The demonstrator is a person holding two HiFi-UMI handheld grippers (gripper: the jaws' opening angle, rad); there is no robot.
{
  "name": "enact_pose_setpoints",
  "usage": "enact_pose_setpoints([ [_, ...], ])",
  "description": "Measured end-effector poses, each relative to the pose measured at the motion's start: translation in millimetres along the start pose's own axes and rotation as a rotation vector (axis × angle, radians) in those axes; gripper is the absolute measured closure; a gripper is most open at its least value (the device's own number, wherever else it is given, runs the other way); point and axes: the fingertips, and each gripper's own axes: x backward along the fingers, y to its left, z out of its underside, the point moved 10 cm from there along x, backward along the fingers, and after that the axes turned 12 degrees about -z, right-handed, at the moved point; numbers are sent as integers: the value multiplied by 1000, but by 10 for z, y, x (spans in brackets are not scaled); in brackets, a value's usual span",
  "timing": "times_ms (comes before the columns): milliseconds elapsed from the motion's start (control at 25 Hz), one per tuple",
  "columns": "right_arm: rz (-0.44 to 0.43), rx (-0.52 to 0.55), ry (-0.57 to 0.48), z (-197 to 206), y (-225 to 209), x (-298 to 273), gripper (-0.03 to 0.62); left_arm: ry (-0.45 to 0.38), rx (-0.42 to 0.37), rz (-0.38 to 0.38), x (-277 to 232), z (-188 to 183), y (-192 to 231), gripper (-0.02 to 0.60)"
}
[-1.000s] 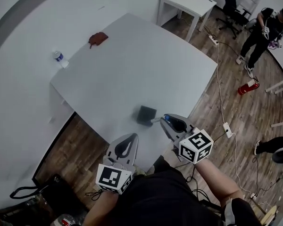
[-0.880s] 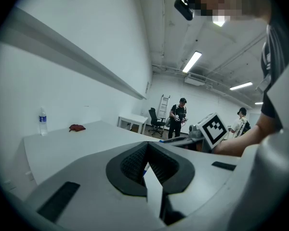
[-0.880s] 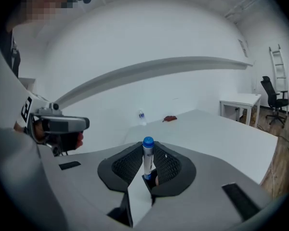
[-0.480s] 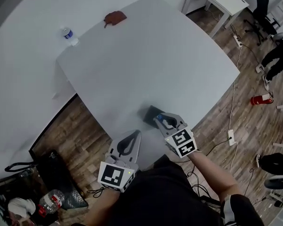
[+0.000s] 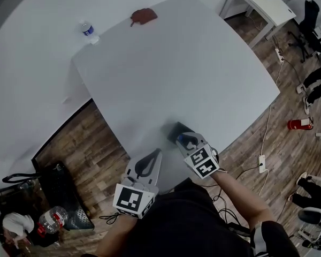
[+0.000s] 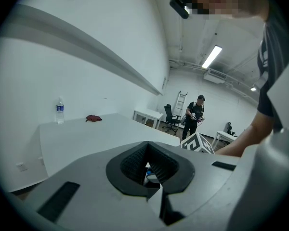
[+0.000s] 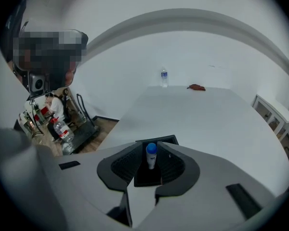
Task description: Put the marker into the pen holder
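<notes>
A dark square pen holder (image 5: 176,128) stands near the front edge of the white table (image 5: 176,63). My right gripper (image 5: 183,138) hovers right over it, shut on a white marker with a blue cap (image 7: 151,156). The marker stands upright between the fingertips, cap towards the camera. The holder's black rim (image 7: 169,139) shows just beyond the right gripper (image 7: 151,151). My left gripper (image 5: 153,155) hangs at the table's front edge, left of the holder. Its jaws are shut with nothing gripped. In its own view the left gripper (image 6: 146,148) points across the table.
A water bottle (image 5: 87,28) and a red-brown cloth (image 5: 143,16) lie at the table's far side. A second white table (image 5: 261,1) stands beyond. On the wooden floor are a fire extinguisher (image 5: 299,123), a power strip (image 5: 261,163) and bags (image 5: 53,183). A person stands (image 6: 195,117) in the room.
My right gripper has carried the marker left and forward until it is over the pen holder. The left gripper has barely moved. The head camera has shifted.
</notes>
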Motion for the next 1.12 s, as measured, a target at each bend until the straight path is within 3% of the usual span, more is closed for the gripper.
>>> enact_pose_setpoints([
  [240, 22, 28, -54, -180, 47, 99, 502, -4, 0, 9, -7, 10, 25, 577],
  [520, 89, 22, -187, -447, 181, 424, 502, -31, -16, 57, 6, -28, 37, 577],
  [1120, 42, -59, -532, -873, 964, 1122, 571, -98, -58, 193, 242, -134, -66, 577],
])
